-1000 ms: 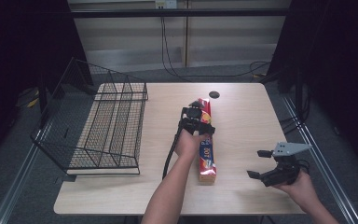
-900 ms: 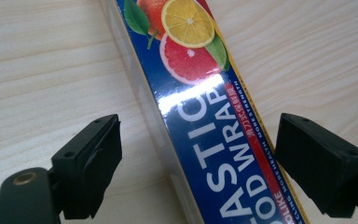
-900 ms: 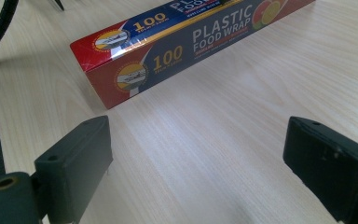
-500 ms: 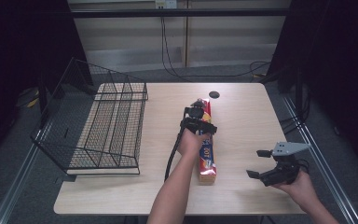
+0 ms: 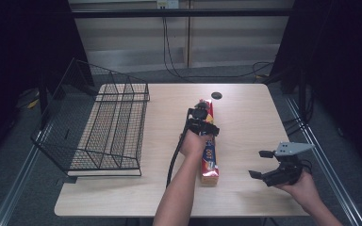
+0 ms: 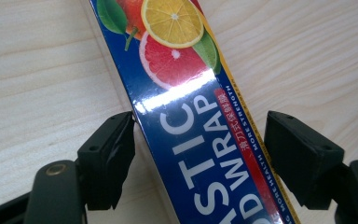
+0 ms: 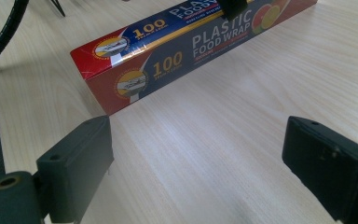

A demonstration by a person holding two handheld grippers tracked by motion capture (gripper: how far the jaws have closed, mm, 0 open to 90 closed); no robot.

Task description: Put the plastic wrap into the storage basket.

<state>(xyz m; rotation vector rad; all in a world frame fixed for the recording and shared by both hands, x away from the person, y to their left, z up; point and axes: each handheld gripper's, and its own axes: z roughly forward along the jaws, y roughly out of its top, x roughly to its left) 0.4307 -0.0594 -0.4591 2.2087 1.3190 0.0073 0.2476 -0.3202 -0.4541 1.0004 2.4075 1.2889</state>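
- Left gripper [image 5: 202, 123]: black body, square black jaw pads, brass-coloured screw socket at a jaw base; thick black cable trailing along the forearm.
- Right gripper [image 5: 263, 164]: black body, blocky black pads with small screw holes, grey three-cornered plate on top.
- Forearms: bare, no sleeves in view.

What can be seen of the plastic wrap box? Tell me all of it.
The plastic wrap box is a long, glossy cardboard carton, blue with red ends and citrus pictures, printed "PLASTIC FOOD WRAP" and "100". It lies flat on the wooden table. The left gripper straddles it, jaws closing; one pad looks touching, the other apart.
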